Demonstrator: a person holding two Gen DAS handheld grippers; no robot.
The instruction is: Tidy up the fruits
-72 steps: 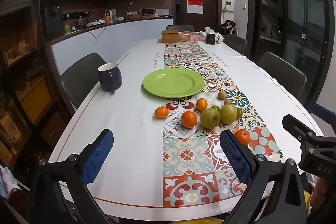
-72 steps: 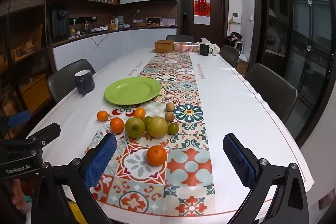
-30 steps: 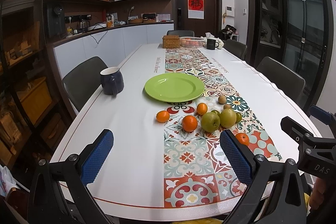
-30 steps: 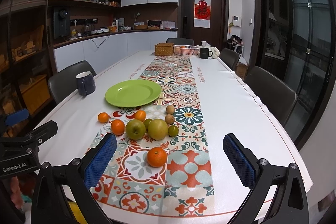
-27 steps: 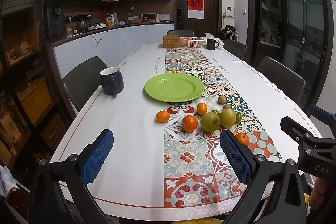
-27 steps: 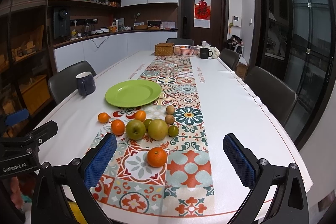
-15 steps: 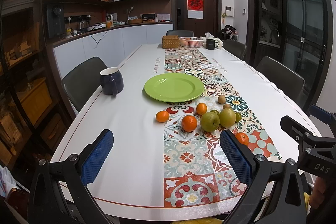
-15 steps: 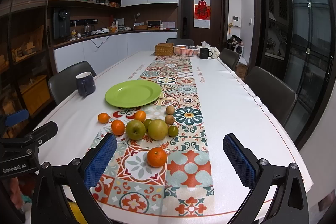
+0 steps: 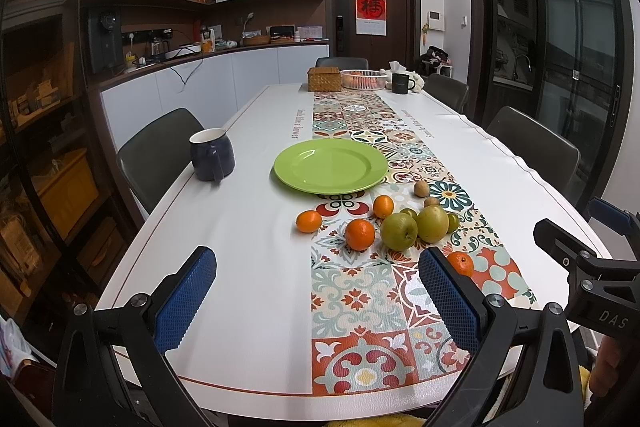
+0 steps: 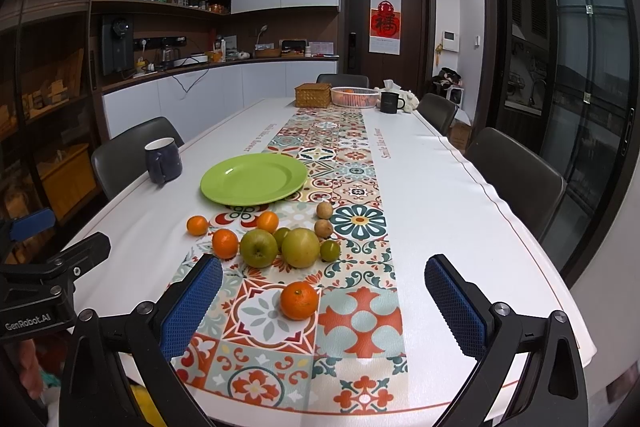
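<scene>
An empty green plate [image 9: 331, 166] [image 10: 253, 178] sits on the table past a cluster of fruit. The cluster holds a green apple [image 9: 398, 231] [image 10: 258, 248], a yellow-green pear [image 9: 432, 223] [image 10: 300, 247], several small oranges [image 9: 359, 234] [image 10: 225, 243], small green fruits and two brown ones [image 10: 324, 209]. One orange [image 10: 299, 300] lies apart, nearest me, half hidden behind a finger in the left wrist view [image 9: 461, 262]. My left gripper [image 9: 316, 301] is open and empty over the near table edge. My right gripper [image 10: 324, 307] is open and empty, with the lone orange between its fingers.
A dark blue mug [image 9: 211, 154] [image 10: 162, 160] stands left of the plate. A wicker box [image 10: 313, 95], a white basket [image 10: 355, 95] and a black mug [image 10: 390, 102] stand at the far end. Chairs line both sides of the table [image 9: 248, 235].
Both grippers have risen slightly and stayed open. The fruit and plate have not moved.
</scene>
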